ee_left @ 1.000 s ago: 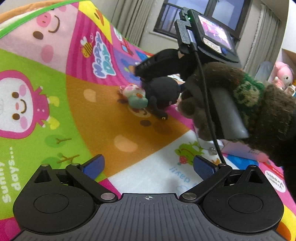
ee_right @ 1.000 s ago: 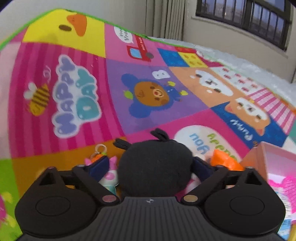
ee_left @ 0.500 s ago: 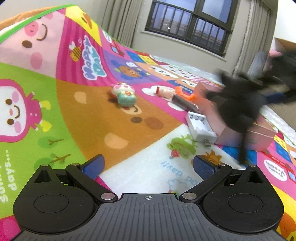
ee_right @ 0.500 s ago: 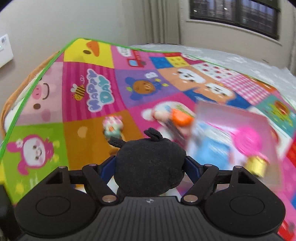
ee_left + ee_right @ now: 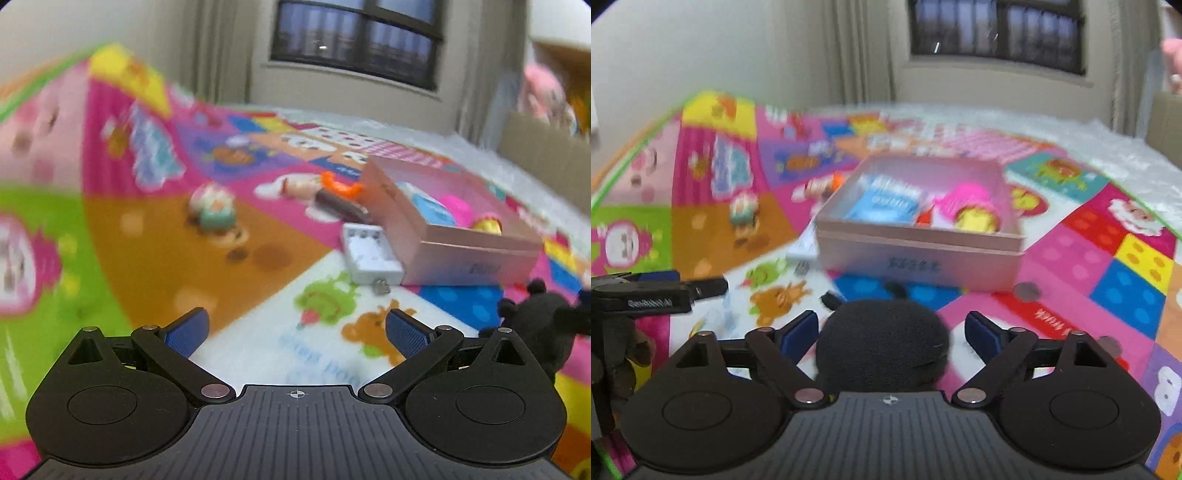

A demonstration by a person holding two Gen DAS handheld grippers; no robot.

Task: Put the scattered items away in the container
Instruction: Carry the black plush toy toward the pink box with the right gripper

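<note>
Spread and just widened, my right claw [image 5: 891,332] no longer presses the black plush [image 5: 882,347] between its pads, short of the pink box [image 5: 916,254]. I judge it should travel forward over the rim before letting go fully.

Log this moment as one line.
right tool: jaws just been opening, black plush between pads, clear of both | left tool: open, empty | pink box: ahead of right tool, plush not in it
</note>
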